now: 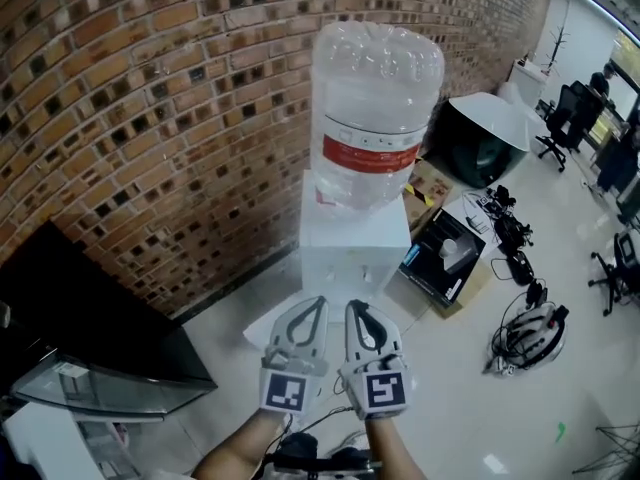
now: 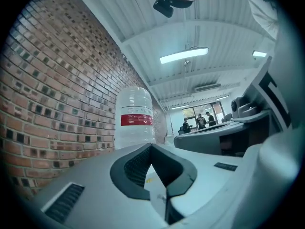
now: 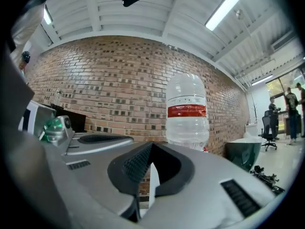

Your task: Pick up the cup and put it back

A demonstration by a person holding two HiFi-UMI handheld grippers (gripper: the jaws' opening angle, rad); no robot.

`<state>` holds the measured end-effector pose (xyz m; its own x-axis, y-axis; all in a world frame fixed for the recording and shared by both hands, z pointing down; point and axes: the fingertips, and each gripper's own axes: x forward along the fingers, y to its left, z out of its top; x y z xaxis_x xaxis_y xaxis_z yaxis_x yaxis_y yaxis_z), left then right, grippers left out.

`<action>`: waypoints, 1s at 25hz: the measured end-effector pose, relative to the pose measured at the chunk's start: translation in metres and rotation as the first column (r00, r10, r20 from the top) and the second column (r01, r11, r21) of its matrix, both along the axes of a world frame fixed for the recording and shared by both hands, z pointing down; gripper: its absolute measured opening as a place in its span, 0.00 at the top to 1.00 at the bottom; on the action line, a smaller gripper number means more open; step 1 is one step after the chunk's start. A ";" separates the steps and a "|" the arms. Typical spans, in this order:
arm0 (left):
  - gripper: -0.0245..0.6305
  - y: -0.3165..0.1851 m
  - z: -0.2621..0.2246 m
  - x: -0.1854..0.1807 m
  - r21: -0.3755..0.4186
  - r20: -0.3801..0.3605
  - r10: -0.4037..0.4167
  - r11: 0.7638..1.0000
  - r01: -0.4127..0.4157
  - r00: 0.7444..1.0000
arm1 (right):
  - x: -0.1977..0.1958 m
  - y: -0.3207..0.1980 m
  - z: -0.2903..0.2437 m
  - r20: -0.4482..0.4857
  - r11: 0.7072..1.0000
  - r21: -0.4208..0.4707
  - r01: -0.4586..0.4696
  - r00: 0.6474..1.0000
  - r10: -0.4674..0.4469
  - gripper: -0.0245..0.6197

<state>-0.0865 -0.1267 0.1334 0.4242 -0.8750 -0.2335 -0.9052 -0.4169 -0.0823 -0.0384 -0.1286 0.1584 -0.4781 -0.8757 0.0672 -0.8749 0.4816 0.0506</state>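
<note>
Left gripper (image 1: 320,302), right gripper (image 1: 351,306) both clenched, nothing held, side by side before water dispenser (image 1: 352,236). No cup seen; to be located, jaws opened before approach.

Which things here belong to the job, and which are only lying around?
Job: left gripper and right gripper, both shut, empty; perhaps the water dispenser. No cup shows.
Lying about: open box, floor cables, office chair.
</note>
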 end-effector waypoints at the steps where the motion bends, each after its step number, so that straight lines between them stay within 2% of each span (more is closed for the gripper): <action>1: 0.96 0.003 -0.003 0.002 -0.002 0.000 0.001 1.000 -0.001 1.000 | 0.002 0.005 -0.004 0.001 1.000 0.000 0.005 1.000 -0.005 0.95; 7: 0.96 0.049 -0.026 0.034 -0.014 0.020 0.007 1.000 -0.007 1.000 | 0.024 0.048 -0.031 -0.012 0.998 0.025 0.063 0.998 -0.063 0.96; 12: 0.96 0.102 -0.048 0.063 -0.010 0.005 -0.018 1.000 0.018 1.000 | 0.050 0.104 -0.055 -0.022 0.991 0.063 0.120 0.993 -0.119 0.96; 15: 0.96 0.132 -0.067 0.080 0.026 0.013 -0.020 0.999 0.020 1.000 | 0.067 0.132 -0.065 -0.009 0.989 0.068 0.132 0.991 -0.132 0.96; 20: 0.96 0.170 -0.084 0.092 0.059 0.018 -0.018 0.998 0.017 1.000 | 0.083 0.165 -0.071 0.013 0.989 0.064 0.134 0.991 -0.135 0.96; 25: 0.96 0.192 -0.094 0.092 0.063 0.004 0.005 0.998 -0.005 1.000 | 0.077 0.188 -0.078 -0.002 0.987 0.074 0.141 0.990 -0.141 0.96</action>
